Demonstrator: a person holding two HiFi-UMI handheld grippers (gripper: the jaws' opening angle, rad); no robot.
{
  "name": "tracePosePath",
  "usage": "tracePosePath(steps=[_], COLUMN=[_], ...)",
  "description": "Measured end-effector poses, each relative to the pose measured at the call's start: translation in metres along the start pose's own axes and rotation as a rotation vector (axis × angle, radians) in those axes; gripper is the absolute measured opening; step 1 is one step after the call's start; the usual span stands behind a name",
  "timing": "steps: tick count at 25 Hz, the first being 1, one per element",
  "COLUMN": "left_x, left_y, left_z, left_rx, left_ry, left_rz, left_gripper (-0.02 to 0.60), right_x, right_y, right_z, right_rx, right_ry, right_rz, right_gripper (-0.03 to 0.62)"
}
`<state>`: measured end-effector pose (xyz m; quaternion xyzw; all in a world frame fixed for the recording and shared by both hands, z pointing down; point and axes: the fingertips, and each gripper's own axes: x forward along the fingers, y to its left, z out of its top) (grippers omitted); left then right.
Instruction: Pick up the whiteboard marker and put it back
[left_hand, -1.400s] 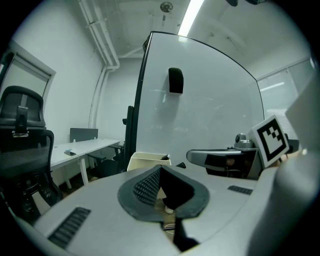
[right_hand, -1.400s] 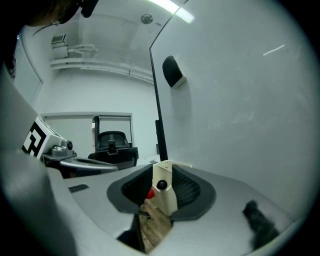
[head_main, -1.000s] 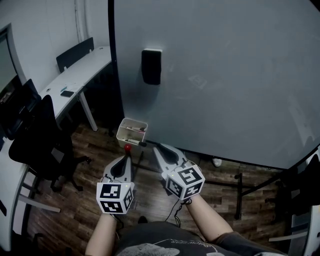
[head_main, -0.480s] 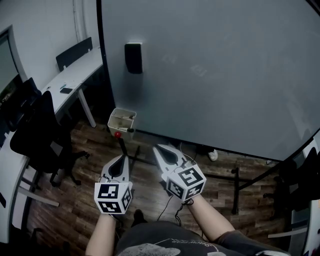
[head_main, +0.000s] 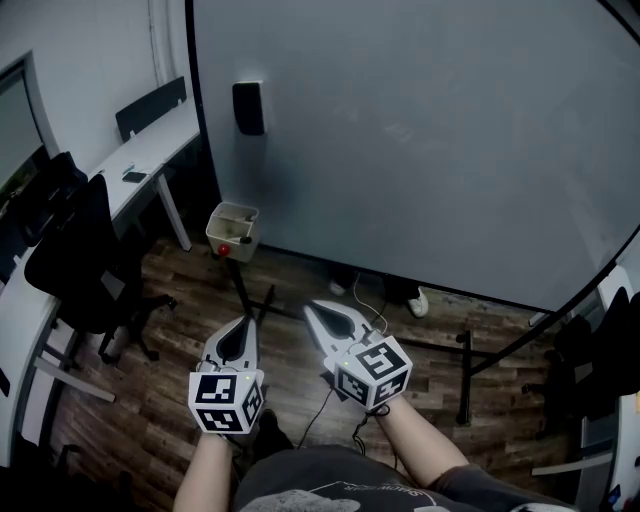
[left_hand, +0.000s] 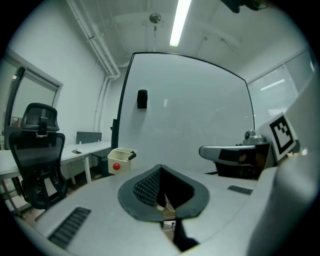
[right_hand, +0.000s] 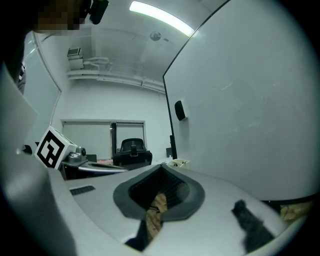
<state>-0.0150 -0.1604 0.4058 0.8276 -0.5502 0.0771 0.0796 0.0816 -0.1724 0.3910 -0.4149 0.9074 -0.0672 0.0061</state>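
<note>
A white holder box (head_main: 230, 222) hangs at the lower left of the big whiteboard (head_main: 430, 130). A dark whiteboard marker (left_hand: 131, 156) sticks out over the box's rim, and a red round spot (left_hand: 116, 166) shows on its front. My left gripper (head_main: 245, 322) and right gripper (head_main: 310, 308) hover side by side over the wooden floor, well short of the box. Both point towards the board. The jaws of each meet at the tip with nothing between them, as the left gripper view (left_hand: 160, 167) and the right gripper view (right_hand: 161, 166) show.
A black eraser (head_main: 248, 108) sticks to the board's upper left. A black office chair (head_main: 75, 265) and a white desk (head_main: 140, 160) stand to the left. The board's dark stand legs (head_main: 465, 380) and a cable (head_main: 320, 410) run across the floor ahead.
Both grippers have drawn back from the white box, which now sits farther off. The right gripper's tip was at the marker by the box; it is now clear of it, shut and empty.
</note>
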Motion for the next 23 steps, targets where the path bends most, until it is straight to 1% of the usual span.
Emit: tracePosePath(steps=[10, 17, 23], left_x=[-0.028, -0.035, -0.045], left_y=[-0.027, -0.032, -0.028], left_z=[-0.015, -0.023, -0.028], left_rx=[-0.007, -0.019, -0.023], left_ry=[0.028, 0.040, 0.045], left_rz=[0.016, 0.022, 0.025], left_gripper=[0.013, 0.014, 0.013], right_x=[-0.045, -0.052, -0.051], right_y=[0.005, 0.009, 0.019], right_z=[-0.018, -0.028, -0.031], right_rx=[0.033, 0.040, 0.057], right_ry=[0.030, 0.051, 0.049], right_rz=[-0.014, -0.009, -0.003], right_gripper=[0.021, 0.021, 0.023])
